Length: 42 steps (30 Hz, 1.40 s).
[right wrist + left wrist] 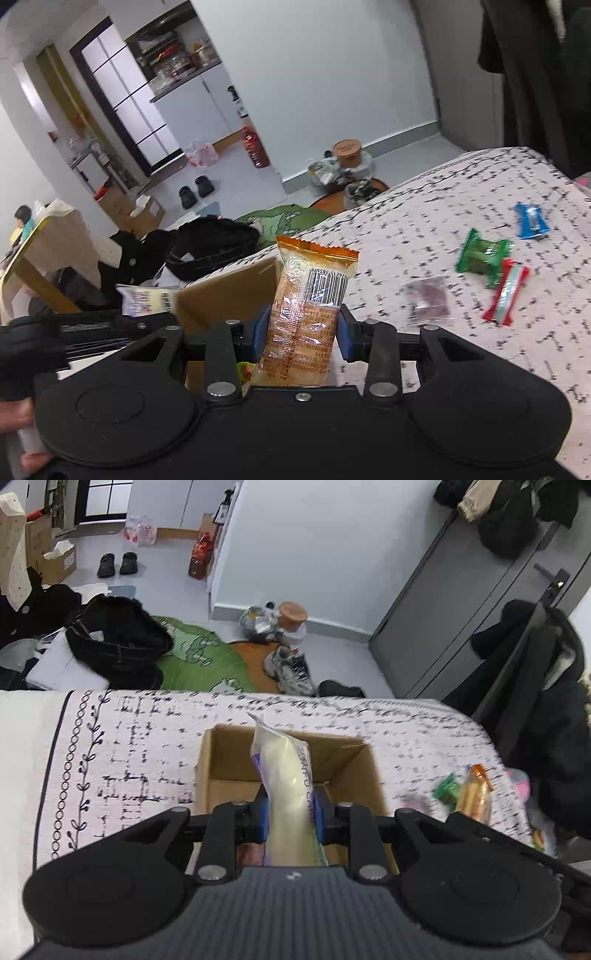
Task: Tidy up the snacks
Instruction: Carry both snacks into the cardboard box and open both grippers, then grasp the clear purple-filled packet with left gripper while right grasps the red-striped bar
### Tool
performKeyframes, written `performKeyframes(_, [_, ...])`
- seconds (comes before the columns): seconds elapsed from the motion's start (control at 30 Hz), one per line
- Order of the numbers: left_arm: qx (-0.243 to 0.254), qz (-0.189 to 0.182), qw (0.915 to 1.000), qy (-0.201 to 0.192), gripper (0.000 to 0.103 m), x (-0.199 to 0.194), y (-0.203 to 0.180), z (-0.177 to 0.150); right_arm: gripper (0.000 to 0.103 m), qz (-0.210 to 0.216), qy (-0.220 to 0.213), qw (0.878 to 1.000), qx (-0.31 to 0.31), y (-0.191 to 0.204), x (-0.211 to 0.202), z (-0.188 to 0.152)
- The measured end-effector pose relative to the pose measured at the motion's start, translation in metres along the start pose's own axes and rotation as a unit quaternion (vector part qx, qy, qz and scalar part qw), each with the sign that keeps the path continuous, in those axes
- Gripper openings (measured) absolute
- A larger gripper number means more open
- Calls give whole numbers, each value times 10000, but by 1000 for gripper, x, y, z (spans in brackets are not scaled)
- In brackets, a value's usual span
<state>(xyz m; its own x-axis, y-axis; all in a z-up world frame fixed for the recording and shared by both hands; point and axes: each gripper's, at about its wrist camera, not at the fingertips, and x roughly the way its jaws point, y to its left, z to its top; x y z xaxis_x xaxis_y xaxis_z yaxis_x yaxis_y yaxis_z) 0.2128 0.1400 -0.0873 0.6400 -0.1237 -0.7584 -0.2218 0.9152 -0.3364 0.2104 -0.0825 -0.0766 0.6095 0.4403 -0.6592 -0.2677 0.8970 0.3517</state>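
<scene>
My left gripper (291,812) is shut on a white snack packet (284,771) with purple print and holds it upright over the open cardboard box (221,771) on the bed. My right gripper (303,328) is shut on an orange snack packet (306,310) with a barcode, just right of the box (221,291). The orange packet also shows in the left wrist view (474,794), and the white packet in the right wrist view (147,297). Loose on the bedspread lie a green packet (482,256), a red-and-green stick (506,295), a blue packet (532,220) and a clear purple packet (426,297).
The bed (129,746) has a white patterned cover, its far edge just beyond the box. On the floor beyond lie a black bag (118,642), a green mat (203,657) and sneakers (291,670). Dark coats (546,709) hang at the right.
</scene>
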Motion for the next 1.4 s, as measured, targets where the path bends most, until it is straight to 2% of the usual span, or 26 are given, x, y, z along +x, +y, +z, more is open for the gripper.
performKeyframes(0.13, [122,118,9998,34,23,9,3,0,37,58,129,9998,-103,8,11,-3])
performKeyframes(0.3, [-11,314,9995,41,25,12,6,4,37,139,166,9996,-179,18,19,1])
performKeyframes(0.43, [-46,262,9996,-52,30,7,4,8,37,304,210,9989,-288,27,28,3])
performKeyframes(0.5, [-92,301,9995,-91,35,5,3,7,39,382,186,9984,-378,30,29,5])
performKeyframes(0.53, [-116,320,9994,-115,41,3,3,7,39,373,146,9984,-407,31,28,6])
performKeyframes(0.6, [-142,347,9992,-143,49,1,2,6,48,329,91,9986,-394,28,26,7])
performKeyframes(0.63, [-126,349,9992,-155,53,-1,0,5,48,292,76,9989,-362,25,24,7])
performKeyframes(0.7, [-93,359,9991,-181,64,-3,-4,3,48,213,124,9992,-328,18,21,6])
performKeyframes(0.77, [-157,450,9986,-239,79,-6,-10,0,48,148,131,9993,-320,10,16,6])
performKeyframes(0.97, [-175,578,9975,-380,84,-6,-29,-4,49,-167,161,9997,-61,-20,1,3])
performKeyframes(1.1, [-17,584,9973,-441,88,-5,-46,-9,54,-338,123,9994,7,-37,-11,2])
performKeyframes(1.23, [140,440,9981,-418,88,-3,-67,-12,56,-513,73,9984,223,-59,-22,3])
performKeyframes(1.4, [352,255,9983,-378,88,5,-94,-16,63,-792,-16,9960,419,-86,-31,3])
